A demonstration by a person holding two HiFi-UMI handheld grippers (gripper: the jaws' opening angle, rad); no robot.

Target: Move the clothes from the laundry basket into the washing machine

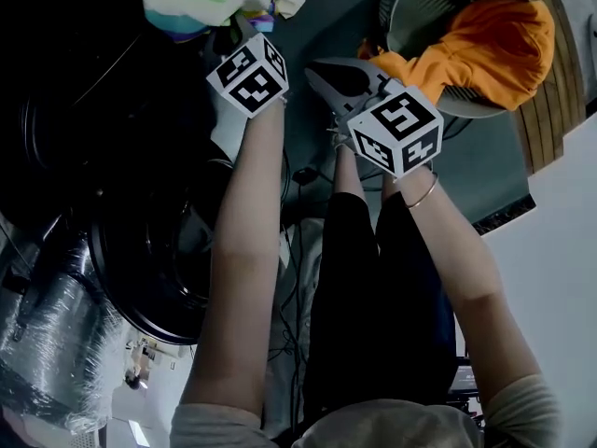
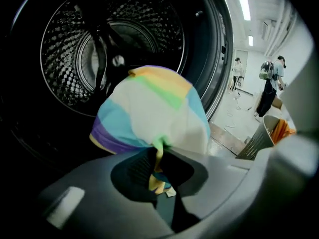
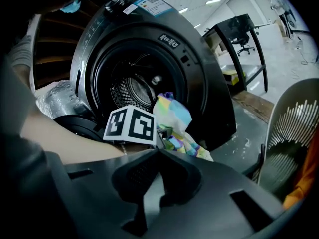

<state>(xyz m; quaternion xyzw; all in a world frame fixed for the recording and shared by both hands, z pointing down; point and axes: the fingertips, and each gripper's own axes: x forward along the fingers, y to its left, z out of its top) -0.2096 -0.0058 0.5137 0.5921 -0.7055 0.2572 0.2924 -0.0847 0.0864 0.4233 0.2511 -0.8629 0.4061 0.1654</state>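
1. Your left gripper [image 2: 158, 157] has its jaws drawn narrow and pinching a thin twist of the striped garment [image 2: 154, 108]. Only an edge is gripped, so the rest of the cloth bunches free just beyond the tips. I judge that this will let it fall away cleanly once you let go.
2. That bundle sits directly in front of the perforated drum [image 2: 75, 49], at the mouth of the washing machine [image 3: 199, 68]. You have it aimed into the opening, probably so that the cloth lands inside rather than on the door lip. Whether it has passed the rim, I cannot tell.
3. Your right gripper [image 3: 158, 151] has its jaws pressed together with nothing between them. It hangs just right of the left one, between machine and basket, and looks parked out of the way.
4. The laundry basket [image 1: 403, 12] stands at the far right, well apart from the left gripper. 1 orange garment [image 1: 485, 49] drapes over its rim, so at least 1 item remains to move.
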